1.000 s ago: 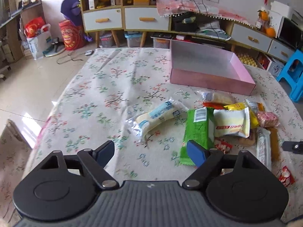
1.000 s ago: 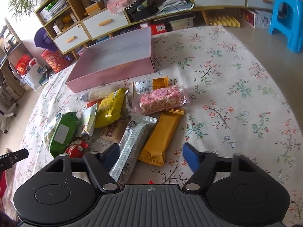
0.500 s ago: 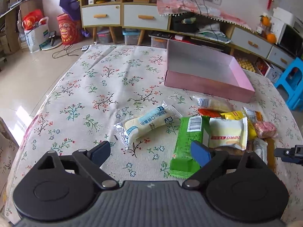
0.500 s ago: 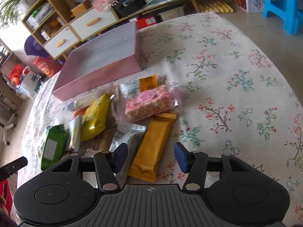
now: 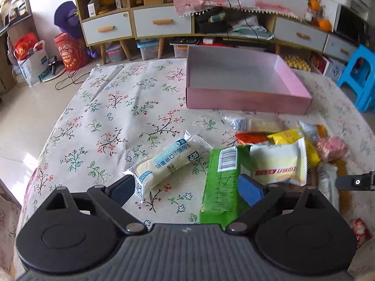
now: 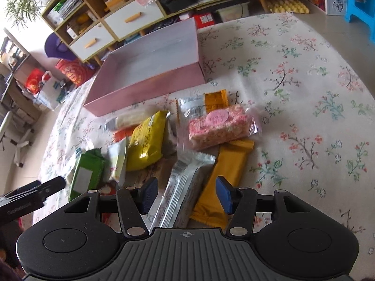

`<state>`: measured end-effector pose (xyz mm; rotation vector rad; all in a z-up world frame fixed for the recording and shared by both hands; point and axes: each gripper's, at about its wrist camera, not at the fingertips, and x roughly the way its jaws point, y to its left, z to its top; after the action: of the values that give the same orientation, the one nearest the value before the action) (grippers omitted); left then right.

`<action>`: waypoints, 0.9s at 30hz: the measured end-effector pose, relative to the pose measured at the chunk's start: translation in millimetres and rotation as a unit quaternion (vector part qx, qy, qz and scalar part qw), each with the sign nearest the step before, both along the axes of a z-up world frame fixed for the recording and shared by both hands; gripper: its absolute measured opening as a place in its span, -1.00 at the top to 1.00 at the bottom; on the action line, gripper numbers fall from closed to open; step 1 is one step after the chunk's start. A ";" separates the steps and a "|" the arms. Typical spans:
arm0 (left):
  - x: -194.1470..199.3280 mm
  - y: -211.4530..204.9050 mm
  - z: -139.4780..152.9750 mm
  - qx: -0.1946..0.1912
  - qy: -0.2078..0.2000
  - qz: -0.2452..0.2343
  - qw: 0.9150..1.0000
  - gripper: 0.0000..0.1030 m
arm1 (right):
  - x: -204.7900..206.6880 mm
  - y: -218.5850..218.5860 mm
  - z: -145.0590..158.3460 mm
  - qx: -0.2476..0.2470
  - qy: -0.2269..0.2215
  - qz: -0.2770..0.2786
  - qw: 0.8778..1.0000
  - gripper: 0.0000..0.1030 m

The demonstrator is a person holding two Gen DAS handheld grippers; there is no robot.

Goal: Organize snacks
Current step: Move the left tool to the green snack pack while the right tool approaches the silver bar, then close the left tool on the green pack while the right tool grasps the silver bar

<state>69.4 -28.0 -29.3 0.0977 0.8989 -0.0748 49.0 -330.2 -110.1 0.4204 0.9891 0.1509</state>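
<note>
Snack packets lie in a heap on the floral tablecloth, in front of an empty pink box (image 5: 246,79) (image 6: 145,53). My left gripper (image 5: 187,187) hangs low over the left end of the heap, its jaws opening wide. A white-and-blue bread packet (image 5: 164,164) and a green packet (image 5: 220,178) lie below them, and neither pad presses on anything. My right gripper (image 6: 187,194) is open about halfway over a silver packet (image 6: 185,187) and a gold packet (image 6: 225,164), gripping neither. A pink rice-cake packet (image 6: 218,126) and a yellow packet (image 6: 145,140) lie further back.
The tablecloth (image 5: 112,117) is bare left of the heap and also on its right (image 6: 304,93). Behind the table stand shelves with drawers (image 5: 161,21), and a blue stool (image 5: 361,75) is off to the right. My right gripper's tip (image 5: 356,182) shows beside the heap in the left wrist view.
Both grippers have come closer to the snacks and lower. The left jaws have spread wider, now straddling the bread and green packets. The right jaws have narrowed around the silver packet.
</note>
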 end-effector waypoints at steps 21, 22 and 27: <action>11.9 -10.9 -31.3 -0.047 0.037 -0.019 0.998 -0.63 | 8.2 44.7 -7.1 -0.075 0.011 0.069 0.995 -0.07; 12.1 -10.5 -32.2 -0.050 0.038 -0.020 0.998 -0.57 | 8.5 46.7 -9.2 -0.075 0.014 0.074 0.994 -0.04; 12.4 -10.3 -34.2 -0.058 0.040 -0.027 0.997 -0.08 | 7.0 44.5 -13.1 -0.066 0.015 0.067 0.995 0.31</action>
<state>81.9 -38.3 -63.6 0.0101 0.9693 -0.1826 56.0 -285.7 -123.2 0.2359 1.0500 0.2008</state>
